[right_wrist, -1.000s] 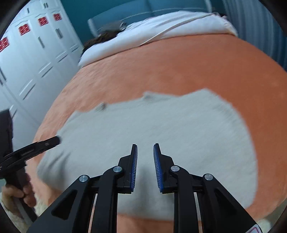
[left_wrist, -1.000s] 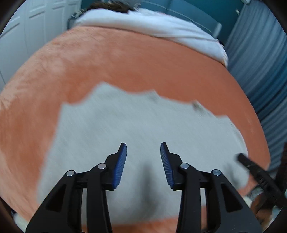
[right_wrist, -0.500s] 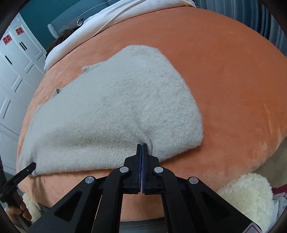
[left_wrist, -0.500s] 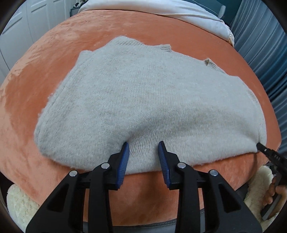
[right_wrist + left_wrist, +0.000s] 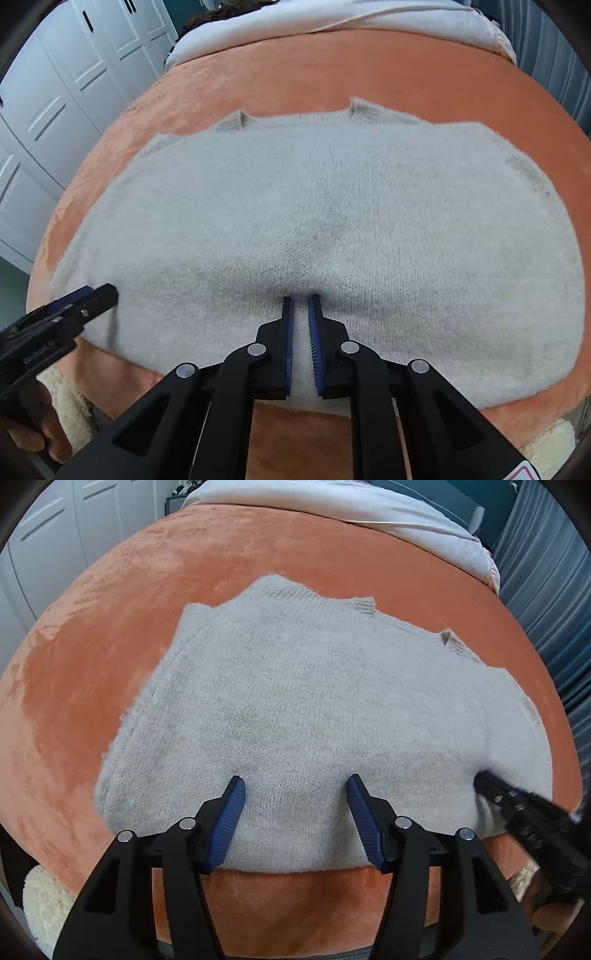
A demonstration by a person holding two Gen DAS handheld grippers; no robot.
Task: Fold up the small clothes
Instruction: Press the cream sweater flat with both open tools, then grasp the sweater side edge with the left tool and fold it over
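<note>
A light grey knitted sweater [image 5: 325, 709] lies spread flat on an orange plush bed cover [image 5: 92, 664]; it also shows in the right wrist view [image 5: 332, 221]. My left gripper [image 5: 295, 794] is open and empty over the sweater's near hem, left of middle. My right gripper [image 5: 301, 306] is over the near hem further right, its jaws a narrow gap apart with nothing between them. The right gripper also shows at the right edge of the left wrist view [image 5: 484, 779], and the left gripper at the left edge of the right wrist view [image 5: 107, 291].
A white duvet [image 5: 351, 502] lies across the far end of the bed. White cupboard doors [image 5: 55, 92] stand to the left and blue curtains [image 5: 546, 572] to the right. A cream fleece [image 5: 40, 897] hangs below the bed's near edge.
Both grippers have let go of the near hem: the left opened wide, the right opened a little. The sweater now lies flat and further in on the bed.
</note>
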